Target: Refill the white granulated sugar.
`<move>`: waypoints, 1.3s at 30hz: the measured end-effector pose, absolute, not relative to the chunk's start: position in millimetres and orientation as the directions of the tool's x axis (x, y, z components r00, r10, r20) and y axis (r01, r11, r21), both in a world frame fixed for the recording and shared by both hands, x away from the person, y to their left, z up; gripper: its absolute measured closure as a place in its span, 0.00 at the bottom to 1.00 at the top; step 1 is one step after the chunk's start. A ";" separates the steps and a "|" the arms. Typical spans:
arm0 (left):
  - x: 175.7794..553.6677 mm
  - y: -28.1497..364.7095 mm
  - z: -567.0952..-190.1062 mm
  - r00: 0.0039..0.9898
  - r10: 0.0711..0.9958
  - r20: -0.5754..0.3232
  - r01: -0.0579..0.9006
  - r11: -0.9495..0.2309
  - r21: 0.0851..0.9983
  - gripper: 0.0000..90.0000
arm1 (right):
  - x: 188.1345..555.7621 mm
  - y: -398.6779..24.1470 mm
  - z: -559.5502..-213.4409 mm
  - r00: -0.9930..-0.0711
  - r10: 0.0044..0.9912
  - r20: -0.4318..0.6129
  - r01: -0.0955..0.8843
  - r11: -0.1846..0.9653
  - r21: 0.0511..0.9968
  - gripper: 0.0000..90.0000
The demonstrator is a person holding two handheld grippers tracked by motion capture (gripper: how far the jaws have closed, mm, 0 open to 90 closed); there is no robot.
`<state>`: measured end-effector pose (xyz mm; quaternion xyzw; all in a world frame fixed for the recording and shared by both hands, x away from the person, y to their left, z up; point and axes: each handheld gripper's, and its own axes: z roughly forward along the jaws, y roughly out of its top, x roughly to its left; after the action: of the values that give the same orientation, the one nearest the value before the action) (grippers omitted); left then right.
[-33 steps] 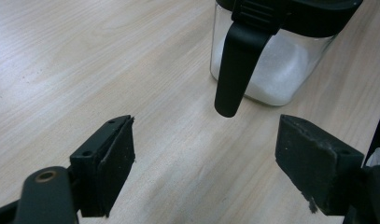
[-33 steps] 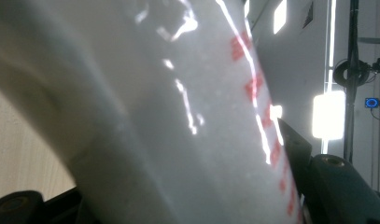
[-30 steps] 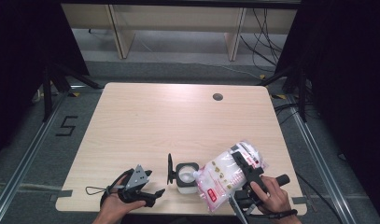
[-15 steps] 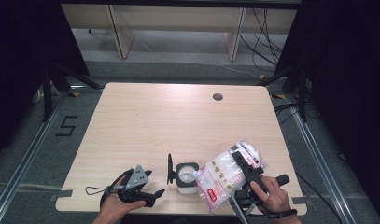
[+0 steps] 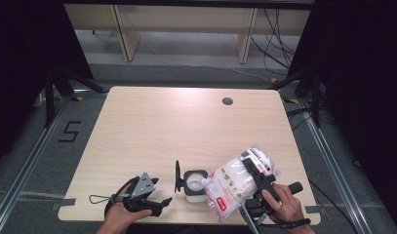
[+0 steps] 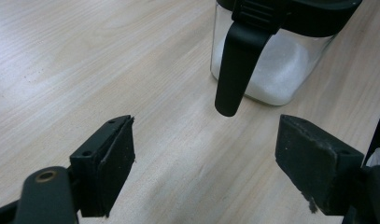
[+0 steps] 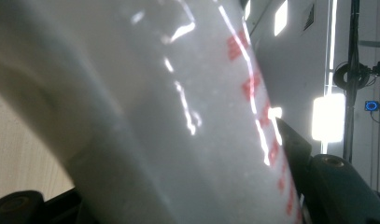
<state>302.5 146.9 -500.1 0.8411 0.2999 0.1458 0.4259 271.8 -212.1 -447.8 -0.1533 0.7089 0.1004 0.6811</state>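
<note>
Still unmoved, the right tongs (image 5: 254, 176) grip the tilted bag (image 5: 237, 183) over the jar (image 5: 195, 185); left tongs (image 5: 159, 201) gape empty.

The left gripper (image 5: 159, 201) is held low at the near edge by the left hand (image 5: 119, 217), its fingers (image 6: 108, 158) spread wide with nothing between them. The right gripper (image 5: 257, 174) is gripped by the right hand (image 5: 279, 207), angled up and away from the person; its fingers (image 7: 295, 149) are clamped on a bag (image 5: 237, 183).
</note>
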 end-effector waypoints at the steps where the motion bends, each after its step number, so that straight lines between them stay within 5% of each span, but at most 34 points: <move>1: 302.0 146.1 -500.4 0.772 0.635 -0.017 0.382 -0.442 0.812 0.21 | 270.9 -211.7 -447.5 -0.019 -0.090 -0.996 -0.345 0.935 -0.078 0.52; 39: 302.1 147.8 -500.0 0.773 0.635 -0.006 0.383 -0.458 0.802 0.21 | 272.6 -210.1 -445.8 0.006 -0.115 -0.993 -0.372 0.922 -0.109 0.52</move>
<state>302.1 147.8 -500.0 0.8407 0.3026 0.1490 0.4236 272.6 -210.1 -445.8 -0.1743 0.6987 0.0932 0.6876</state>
